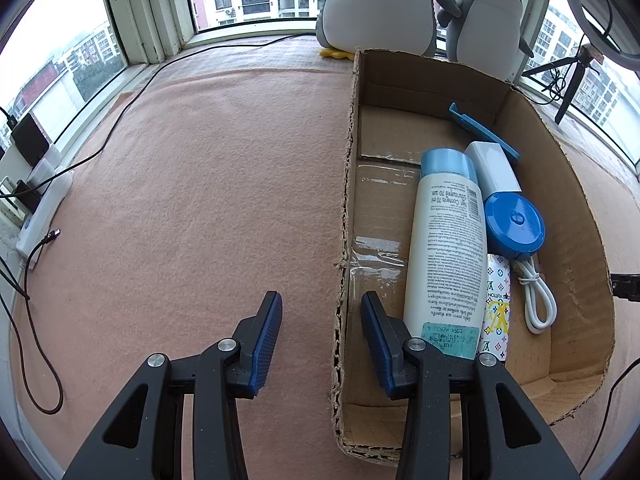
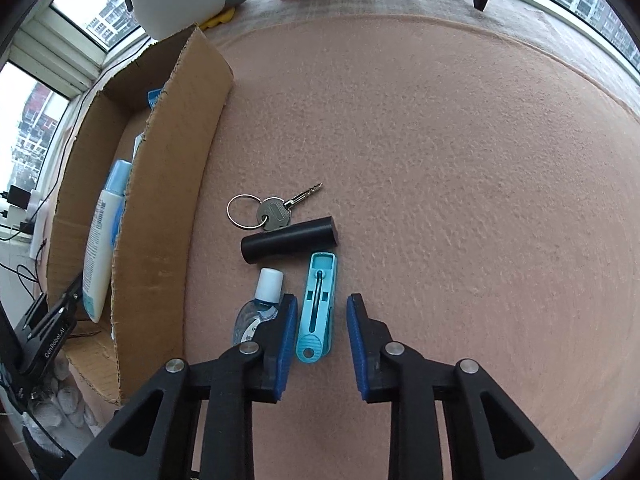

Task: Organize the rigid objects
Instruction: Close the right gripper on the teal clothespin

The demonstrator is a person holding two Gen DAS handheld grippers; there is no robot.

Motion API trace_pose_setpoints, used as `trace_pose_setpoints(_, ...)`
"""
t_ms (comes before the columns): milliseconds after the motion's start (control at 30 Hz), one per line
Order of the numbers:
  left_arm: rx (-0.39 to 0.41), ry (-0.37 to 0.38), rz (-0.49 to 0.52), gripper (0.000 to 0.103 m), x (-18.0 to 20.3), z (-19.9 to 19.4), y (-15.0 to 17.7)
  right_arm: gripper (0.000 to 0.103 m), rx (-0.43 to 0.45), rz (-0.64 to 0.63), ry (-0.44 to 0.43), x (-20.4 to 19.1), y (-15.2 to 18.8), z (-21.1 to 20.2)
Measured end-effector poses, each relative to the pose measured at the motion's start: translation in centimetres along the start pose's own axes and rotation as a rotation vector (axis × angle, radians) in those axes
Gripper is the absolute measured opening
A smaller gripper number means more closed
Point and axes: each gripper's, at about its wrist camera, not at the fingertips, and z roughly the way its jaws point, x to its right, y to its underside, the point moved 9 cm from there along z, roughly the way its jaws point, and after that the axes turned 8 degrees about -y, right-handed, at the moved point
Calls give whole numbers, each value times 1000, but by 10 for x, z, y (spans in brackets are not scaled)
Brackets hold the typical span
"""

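Note:
A cardboard box lies on the pink cloth and holds a white bottle with a blue cap, a round blue case, a white cable, a white block, a blue clip and a patterned stick. My left gripper is open, straddling the box's left wall. Right of the box lie a key on a ring, a black cylinder, a small clear bottle and a light blue flat tool. My right gripper is open around the flat tool.
Two plush penguins sit behind the box by the window. A power strip and dark cables run along the left edge. A small tripod stands at the far right. Pink cloth stretches right of the loose objects.

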Motion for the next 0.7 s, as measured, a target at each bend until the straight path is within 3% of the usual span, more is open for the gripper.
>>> trace_pose_setpoints(300,0,0,1,45,0,0,0,11,1,-5,13,4,-1,3)
trace_pose_setpoints(700,0,-1,1,45,-1,0,0,11,39,5,-4,18,5,-20)
